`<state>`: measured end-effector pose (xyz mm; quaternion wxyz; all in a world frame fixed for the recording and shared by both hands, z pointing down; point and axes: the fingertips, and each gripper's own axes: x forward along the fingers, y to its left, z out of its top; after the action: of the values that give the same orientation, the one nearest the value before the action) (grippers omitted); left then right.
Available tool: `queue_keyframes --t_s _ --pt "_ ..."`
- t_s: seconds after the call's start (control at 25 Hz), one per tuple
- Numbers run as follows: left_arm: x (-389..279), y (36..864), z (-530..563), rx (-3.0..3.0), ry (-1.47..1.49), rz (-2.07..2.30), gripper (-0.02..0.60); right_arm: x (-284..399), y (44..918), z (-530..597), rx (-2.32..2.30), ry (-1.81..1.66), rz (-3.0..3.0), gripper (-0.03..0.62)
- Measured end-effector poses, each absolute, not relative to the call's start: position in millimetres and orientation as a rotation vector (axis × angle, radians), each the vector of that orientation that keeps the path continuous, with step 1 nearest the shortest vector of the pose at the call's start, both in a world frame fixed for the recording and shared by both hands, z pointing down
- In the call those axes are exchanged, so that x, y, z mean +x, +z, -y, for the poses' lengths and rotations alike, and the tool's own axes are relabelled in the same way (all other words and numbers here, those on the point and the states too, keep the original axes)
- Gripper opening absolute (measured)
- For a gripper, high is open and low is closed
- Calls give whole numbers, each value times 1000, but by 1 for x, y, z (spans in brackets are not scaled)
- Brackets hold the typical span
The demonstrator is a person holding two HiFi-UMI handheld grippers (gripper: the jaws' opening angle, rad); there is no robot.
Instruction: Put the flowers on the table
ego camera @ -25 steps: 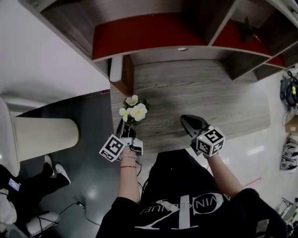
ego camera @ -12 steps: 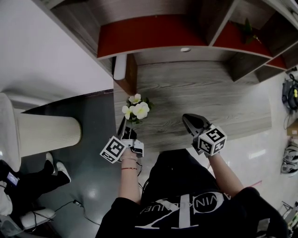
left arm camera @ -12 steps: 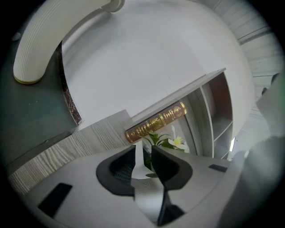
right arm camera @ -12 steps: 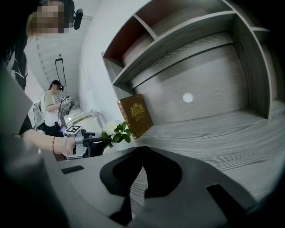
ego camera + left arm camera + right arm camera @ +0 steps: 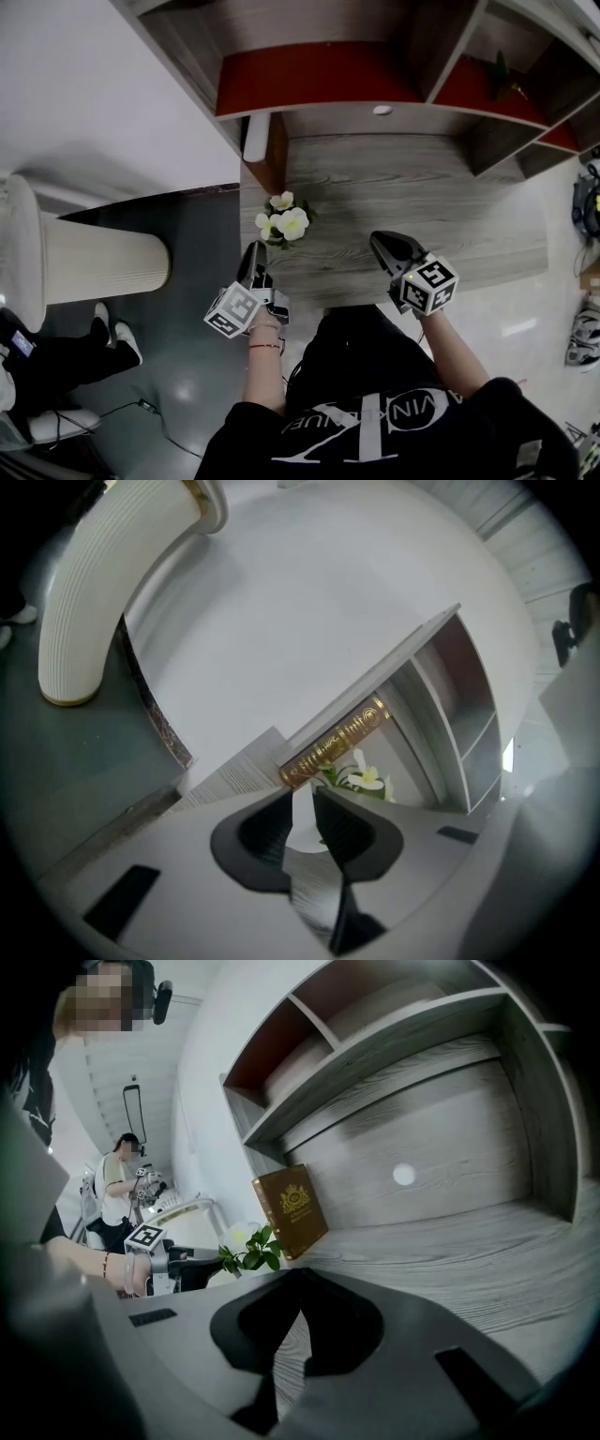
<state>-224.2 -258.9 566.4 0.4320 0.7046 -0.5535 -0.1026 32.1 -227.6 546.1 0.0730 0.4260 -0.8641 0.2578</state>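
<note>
- Hovering over the near edge of the table [image 5: 412, 187], the right gripper [image 5: 299, 1279] has its jaws pressed together, and there's nothing between them.
- Over at the table's near left corner, the left gripper [image 5: 302, 801] has its jaws drawn in to a narrow slit, and the white base of the flowers [image 5: 284, 218] fills that slit.
- The flowers stand upright on the table just inside its left edge, white blooms over green leaves, right at the left gripper's tips.
- Beyond them, a brown book [image 5: 291, 1206] with gold print stands at the table's back left.
- A shelf unit [image 5: 319, 80] with red-backed compartments rises from the table's far side.
- A ribbed white column [image 5: 103, 267] stands on the dark floor, well off the table's left.
</note>
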Motion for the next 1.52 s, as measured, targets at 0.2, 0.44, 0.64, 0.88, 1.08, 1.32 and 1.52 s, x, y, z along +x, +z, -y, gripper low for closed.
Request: queue_keyframes --t_s 0.2,0.44,0.64,0.88,1.08,1.32,1.52 --pt "-239 557 253 1777 -202 1470 31 30 536 236 1277 746 2628 11" --pt "-249 538 252 1871 -111 1568 6 31 519 246 1274 682 2669 9" --pt "-256 510 257 1994 9 1711 5 28 503 255 1254 604 2695 9" --pt "-260 479 262 2087 38 1810 5 26 484 266 1250 536 2732 9" --pt "-263 458 267 2134 38 1845 5 20 468 275 1235 503 2770 9" --pt "-263 437 273 2185 46 1875 5 14 451 285 1231 450 2810 9" --pt "-267 421 277 2208 26 1900 5 12 436 292 1228 411 2839 9"
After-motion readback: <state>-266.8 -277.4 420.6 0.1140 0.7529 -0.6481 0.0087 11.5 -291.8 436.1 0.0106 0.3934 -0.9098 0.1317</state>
